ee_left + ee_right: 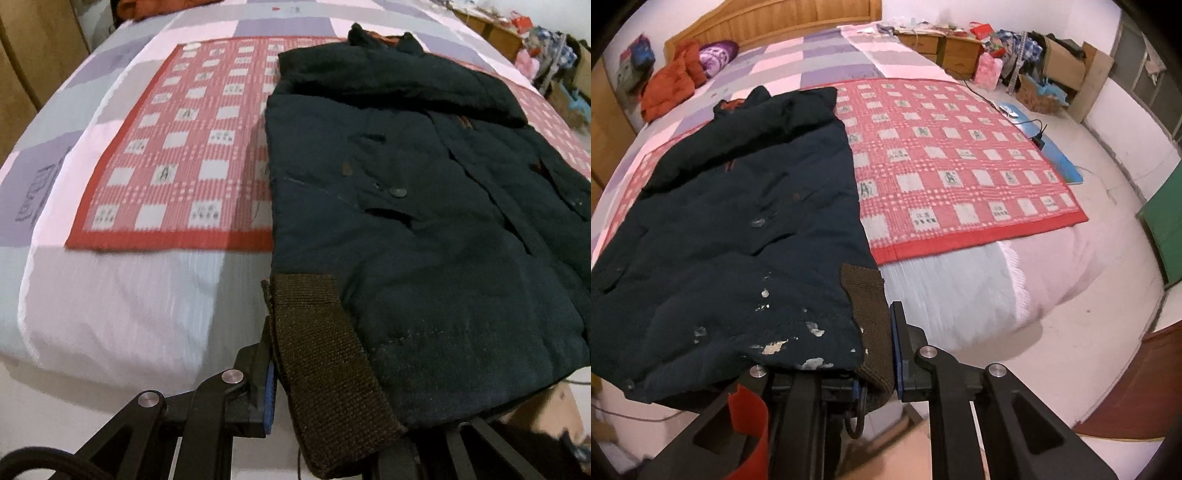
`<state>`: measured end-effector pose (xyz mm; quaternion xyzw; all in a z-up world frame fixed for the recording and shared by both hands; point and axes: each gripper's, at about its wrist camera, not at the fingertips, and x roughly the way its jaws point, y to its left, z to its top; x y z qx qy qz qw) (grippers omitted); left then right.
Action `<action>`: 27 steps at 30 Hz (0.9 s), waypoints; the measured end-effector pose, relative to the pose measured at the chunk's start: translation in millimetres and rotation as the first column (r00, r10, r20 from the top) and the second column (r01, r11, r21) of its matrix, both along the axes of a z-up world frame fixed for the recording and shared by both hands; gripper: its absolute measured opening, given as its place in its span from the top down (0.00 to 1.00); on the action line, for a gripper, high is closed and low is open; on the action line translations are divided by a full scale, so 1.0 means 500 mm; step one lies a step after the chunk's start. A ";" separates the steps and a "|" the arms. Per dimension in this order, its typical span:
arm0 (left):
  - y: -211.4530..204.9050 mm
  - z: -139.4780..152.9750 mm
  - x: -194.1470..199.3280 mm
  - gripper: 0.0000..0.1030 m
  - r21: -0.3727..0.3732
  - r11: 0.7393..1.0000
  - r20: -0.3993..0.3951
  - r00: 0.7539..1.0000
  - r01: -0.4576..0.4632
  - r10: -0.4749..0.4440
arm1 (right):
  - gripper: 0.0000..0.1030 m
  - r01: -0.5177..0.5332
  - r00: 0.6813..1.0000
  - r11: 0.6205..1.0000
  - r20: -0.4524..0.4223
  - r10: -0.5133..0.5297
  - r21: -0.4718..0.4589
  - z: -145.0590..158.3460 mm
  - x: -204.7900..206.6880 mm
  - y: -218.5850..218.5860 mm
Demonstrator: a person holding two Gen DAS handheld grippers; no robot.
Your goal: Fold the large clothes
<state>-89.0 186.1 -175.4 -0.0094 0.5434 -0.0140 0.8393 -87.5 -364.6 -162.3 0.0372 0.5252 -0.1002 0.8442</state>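
A dark navy padded jacket (424,192) lies front-up on the bed, its sleeves folded across the chest and its collar at the far end. Brown knit panels sit at its two hem corners. My left gripper (295,391) is shut on the left brown knit hem corner (325,354), lifting it off the bed. In the right wrist view the same jacket (746,221) fills the left half, with pale stains near the hem. My right gripper (877,354) is shut on the right brown knit hem corner (870,314), also raised above the bed.
A red-and-white checked blanket (960,166) lies under the jacket on a pink, grey and purple quilt (110,295). An orange garment (670,88) and a wooden headboard (775,18) are at the far end. Boxes and clutter (1052,66) stand right of the bed.
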 end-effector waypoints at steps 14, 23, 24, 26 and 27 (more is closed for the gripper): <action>0.033 0.174 0.009 0.86 -0.013 0.999 0.018 0.998 -0.053 0.053 | 0.88 0.019 1.000 0.999 0.003 -0.019 -0.028 0.240 -0.053 0.007; 0.027 0.230 0.274 0.86 0.030 0.998 0.107 0.993 -0.053 0.050 | 0.88 -0.023 0.989 1.000 0.146 0.026 -0.021 0.289 0.205 -0.012; 0.025 0.229 0.311 0.86 0.036 0.998 0.110 0.993 -0.058 0.053 | 0.88 -0.035 0.987 0.999 0.158 0.038 -0.023 0.289 0.237 -0.015; 0.025 0.225 0.384 0.86 0.042 0.996 0.108 0.992 -0.075 0.070 | 0.88 -0.052 0.982 0.998 0.182 0.055 -0.021 0.286 0.318 -0.025; 0.025 0.222 0.420 0.86 0.044 0.995 0.106 0.991 -0.085 0.080 | 0.88 -0.059 0.980 0.998 0.190 0.061 -0.016 0.283 0.356 -0.030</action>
